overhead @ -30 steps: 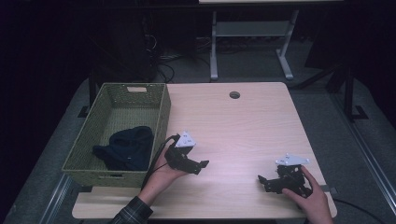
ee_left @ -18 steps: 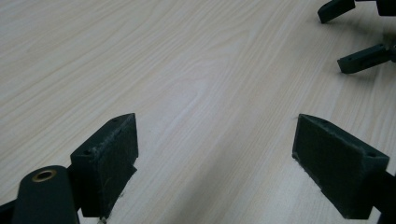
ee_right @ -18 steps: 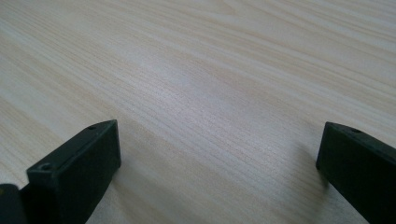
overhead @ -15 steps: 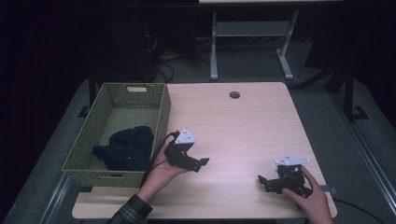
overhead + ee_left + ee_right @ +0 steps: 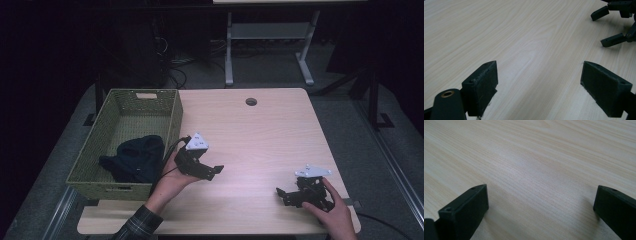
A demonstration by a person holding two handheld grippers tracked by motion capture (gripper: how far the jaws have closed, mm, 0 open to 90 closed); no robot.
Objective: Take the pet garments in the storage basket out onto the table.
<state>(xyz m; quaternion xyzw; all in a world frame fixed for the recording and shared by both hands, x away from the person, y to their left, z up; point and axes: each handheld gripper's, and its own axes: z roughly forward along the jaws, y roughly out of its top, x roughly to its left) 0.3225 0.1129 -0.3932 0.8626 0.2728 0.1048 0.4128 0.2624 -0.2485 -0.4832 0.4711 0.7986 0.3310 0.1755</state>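
My left gripper [image 5: 216, 171] is held in a hand just right of the green woven basket [image 5: 172, 117], low over the wooden table [image 5: 260, 135]. Its jaws stand wide open with nothing between them, as the left gripper view [image 5: 539, 85] shows over bare wood. My right gripper [image 5: 281, 196] rests near the table's front right corner, pointing left, and is open too. In the right gripper view [image 5: 541, 205] there is just wood grain between the jaws. A dark crumpled cloth [image 5: 135, 157] lies inside the basket.
The other gripper's black jaws [image 5: 614, 27] appear at the top right of the left gripper view. A round cable hole [image 5: 251, 101] sits near the table's far edge. Beyond the table stands a white desk frame [image 5: 270, 45] on dark floor.
The left gripper has drifted slightly away from the front edge. The right gripper has stayed in place.
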